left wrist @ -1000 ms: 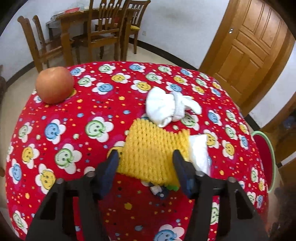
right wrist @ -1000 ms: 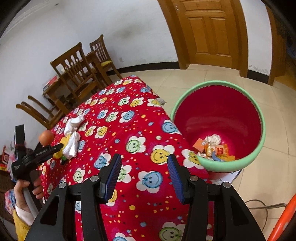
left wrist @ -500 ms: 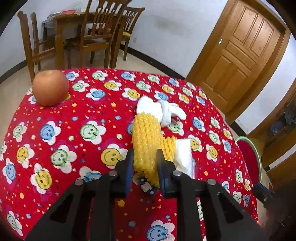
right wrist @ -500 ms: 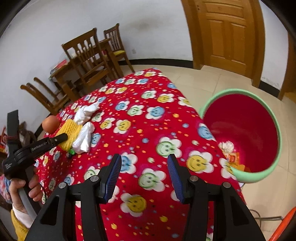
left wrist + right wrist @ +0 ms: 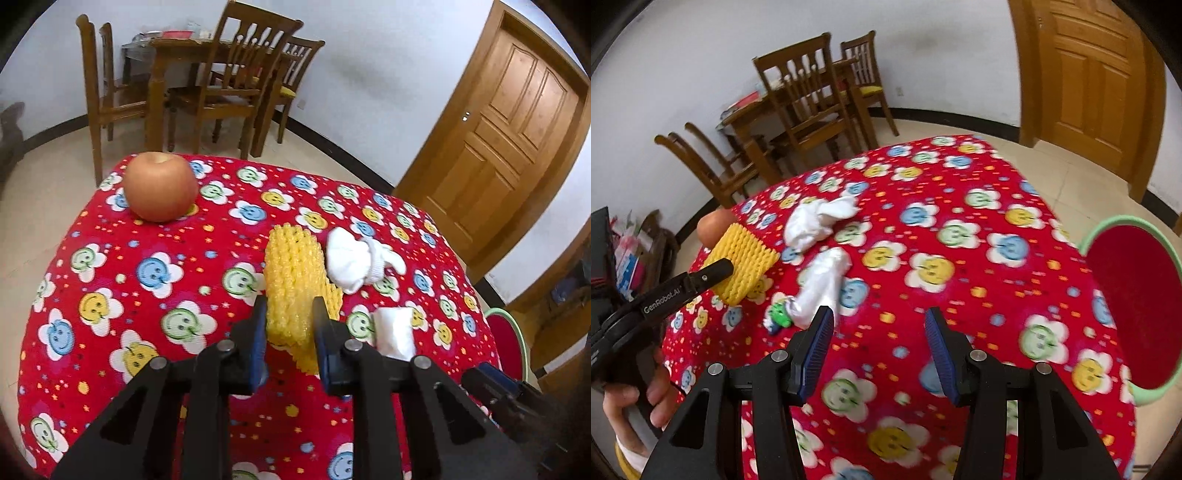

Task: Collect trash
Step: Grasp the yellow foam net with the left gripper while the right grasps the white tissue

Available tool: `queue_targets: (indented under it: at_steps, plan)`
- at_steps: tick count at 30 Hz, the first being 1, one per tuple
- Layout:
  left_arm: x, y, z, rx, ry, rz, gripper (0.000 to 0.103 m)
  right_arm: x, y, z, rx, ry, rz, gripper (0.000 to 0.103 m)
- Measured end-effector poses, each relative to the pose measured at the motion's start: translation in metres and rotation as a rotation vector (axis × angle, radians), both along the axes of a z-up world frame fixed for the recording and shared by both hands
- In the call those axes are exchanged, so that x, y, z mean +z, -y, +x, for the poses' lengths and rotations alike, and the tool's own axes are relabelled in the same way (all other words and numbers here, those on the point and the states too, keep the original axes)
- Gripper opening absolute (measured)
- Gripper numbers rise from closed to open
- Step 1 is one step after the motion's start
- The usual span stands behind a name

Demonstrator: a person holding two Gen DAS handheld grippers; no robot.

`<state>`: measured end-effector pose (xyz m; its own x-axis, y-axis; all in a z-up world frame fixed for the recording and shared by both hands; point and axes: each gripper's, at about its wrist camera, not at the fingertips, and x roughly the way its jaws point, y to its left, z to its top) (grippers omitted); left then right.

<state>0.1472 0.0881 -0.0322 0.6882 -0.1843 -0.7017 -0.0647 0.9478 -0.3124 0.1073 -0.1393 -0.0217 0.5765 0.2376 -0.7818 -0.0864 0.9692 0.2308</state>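
- The apple [image 5: 160,186] sits at the far left of the bench [image 5: 110,266], well apart from the litter; it reads as food rather than trash, so I would leave it alone.
- The left hand-held gripper [image 5: 289,325] is clenched on the yellow foam fruit net [image 5: 293,266], pads squeezing its near end so the mesh is crushed narrow. The far end looks raised off the cloth.
- The net is soft and springy, so keep the squeeze firm during the carry; a loose grip could let it slip out.
- Lift it clear before swinging across, so its dangling edge does not drag the white balled sock [image 5: 356,258] or the folded tissue [image 5: 393,332] lying just to its right.
- A small green and blue scrap [image 5: 779,315] lies at the near end of a white wrapper [image 5: 822,284]; it is too blurred to identify.
- The right hand-held gripper [image 5: 879,339] hangs released over bare cloth, jaws apart with nothing between them. The white wrapper just beside its left pad looks the likeliest next pick.
- The red bin [image 5: 1126,317] with the green rim stands on the floor past the bench's right edge; carry the net fully over that rim before letting go.
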Motion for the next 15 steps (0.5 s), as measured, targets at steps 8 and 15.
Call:
queue_targets:
  at_steps: [8,15]
  plan:
    - [-0.005,-0.005,-0.001,0.026,-0.013,-0.006,0.023,-0.014,-0.033,0.023,0.044,-0.021,0.002,0.053]
    - [-0.006,-0.004,0.0,0.028,-0.015,-0.01,0.023,-0.023,-0.046,0.037,0.055,-0.03,0.023,0.053]
